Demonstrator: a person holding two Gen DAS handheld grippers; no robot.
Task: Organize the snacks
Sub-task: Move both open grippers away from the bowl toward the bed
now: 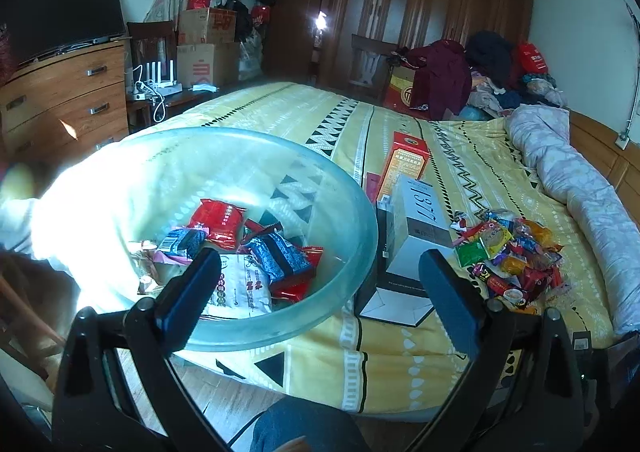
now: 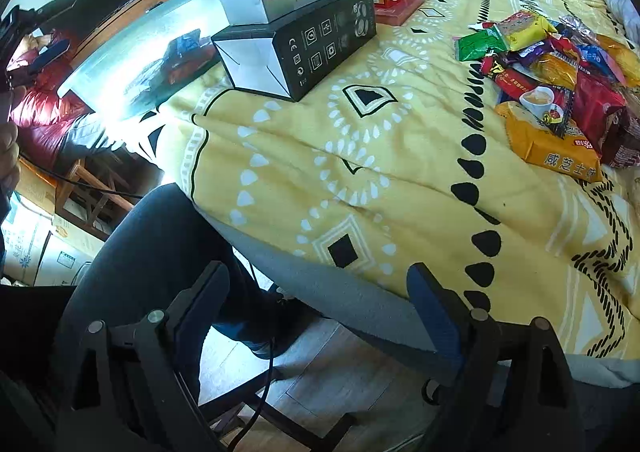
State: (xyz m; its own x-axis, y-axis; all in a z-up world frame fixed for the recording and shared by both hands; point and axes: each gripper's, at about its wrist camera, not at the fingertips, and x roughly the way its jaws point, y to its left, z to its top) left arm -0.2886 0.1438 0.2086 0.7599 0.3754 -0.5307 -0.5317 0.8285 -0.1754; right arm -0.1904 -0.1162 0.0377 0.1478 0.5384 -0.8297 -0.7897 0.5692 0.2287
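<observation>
A clear glass bowl (image 1: pixel 352 187) sits on the yellow patterned bed cover (image 1: pixel 360 356) and holds several snack packets (image 1: pixel 256 252). A pile of loose snack packets (image 1: pixel 512 252) lies to its right, past stacked boxes; the pile also shows in the right wrist view (image 2: pixel 560 91). My left gripper (image 1: pixel 320 292) is open and empty just above the bowl's near rim. My right gripper (image 2: pixel 320 312) is open and empty at the bed's front edge, short of the pile. The bowl shows at the left in the right wrist view (image 2: pixel 132 59).
A white box on a black box (image 1: pixel 404 252) and a red carton (image 1: pixel 404 163) stand between bowl and pile. A rolled quilt (image 1: pixel 576 187) lies along the bed's right side. A person's leg (image 2: pixel 152 248) is by the bed edge. A dresser (image 1: pixel 68 99) stands at the left.
</observation>
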